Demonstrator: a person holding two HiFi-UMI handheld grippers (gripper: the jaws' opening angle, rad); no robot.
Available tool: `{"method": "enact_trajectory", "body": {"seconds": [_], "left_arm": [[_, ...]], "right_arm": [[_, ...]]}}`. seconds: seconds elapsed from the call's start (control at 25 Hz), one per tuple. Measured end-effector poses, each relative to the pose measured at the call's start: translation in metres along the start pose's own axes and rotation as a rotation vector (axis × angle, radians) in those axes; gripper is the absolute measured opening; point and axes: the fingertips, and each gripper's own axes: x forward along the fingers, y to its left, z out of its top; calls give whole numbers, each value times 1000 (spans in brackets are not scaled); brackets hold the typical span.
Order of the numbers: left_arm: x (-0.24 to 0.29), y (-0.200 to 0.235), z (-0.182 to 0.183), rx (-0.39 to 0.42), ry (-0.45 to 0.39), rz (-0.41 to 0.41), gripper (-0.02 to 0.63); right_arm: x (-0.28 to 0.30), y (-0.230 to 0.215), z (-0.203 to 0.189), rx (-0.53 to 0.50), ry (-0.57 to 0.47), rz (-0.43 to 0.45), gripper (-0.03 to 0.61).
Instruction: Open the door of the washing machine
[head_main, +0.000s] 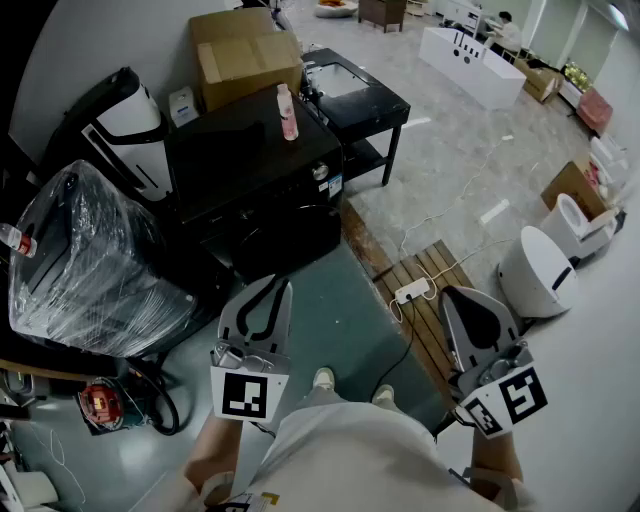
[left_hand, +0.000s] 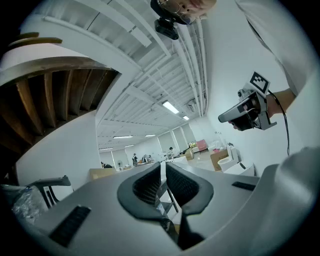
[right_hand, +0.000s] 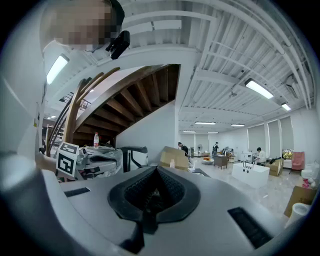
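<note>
A black washing machine (head_main: 255, 185) is seen in the upper middle of the head view, with a pink bottle (head_main: 288, 111) standing upright on its top. Its dark front is turned toward the lower right of the frame, and the door cannot be made out clearly in the shadow. Cardboard boxes (head_main: 245, 55) are stacked behind it, a black side table (head_main: 355, 100) is set just to its right, and a plastic-wrapped appliance (head_main: 90, 260) is placed to its left. The left gripper (head_main: 278, 285) is held at the lower middle of the frame, below the machine's front and apart from it. Its jaws are seen a narrow slit apart, with nothing between them. The right gripper (head_main: 455, 295) is held at the lower right, well apart from the machine, over wooden boards (head_main: 430, 320) on which a white power strip (head_main: 412, 292) lies. Its jaws are pressed together on nothing. Both grippers are pointed roughly level into the room. The person's shoes (head_main: 323, 378) are seen on the green floor between the two grippers, and a white bathtub (head_main: 470, 65) is set at the upper right.
</note>
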Motion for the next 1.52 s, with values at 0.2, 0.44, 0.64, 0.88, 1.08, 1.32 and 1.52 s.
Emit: {"method": "enact_trajectory", "body": {"seconds": [0.2,0.44,0.64,0.88,1.08,1.32,1.52], "left_arm": [[7,2,-4,8,6,-20,48],[9,10,-14,22,24,-30,48],[10,23,-26,-21,20,-23,48],[6,43,-41,-32,21,-36,47],[6,59,-61,-18,52,-53,48],[24,65,-90,-48,96,-40,48],[44,71,-103,-52,128,-15,46]], "right_arm": [[12,0,3,-17,-15,9,28],[26,-2,0,7,-19,-16,28],[49,7,-7,-15,30,-3,384],[68,14,-13,-5,51,-39,383],[84,20,-23,4,79,-48,383],[109,11,-46,33,124,-19,380],[144,-11,-64,44,147,32,380]]}}
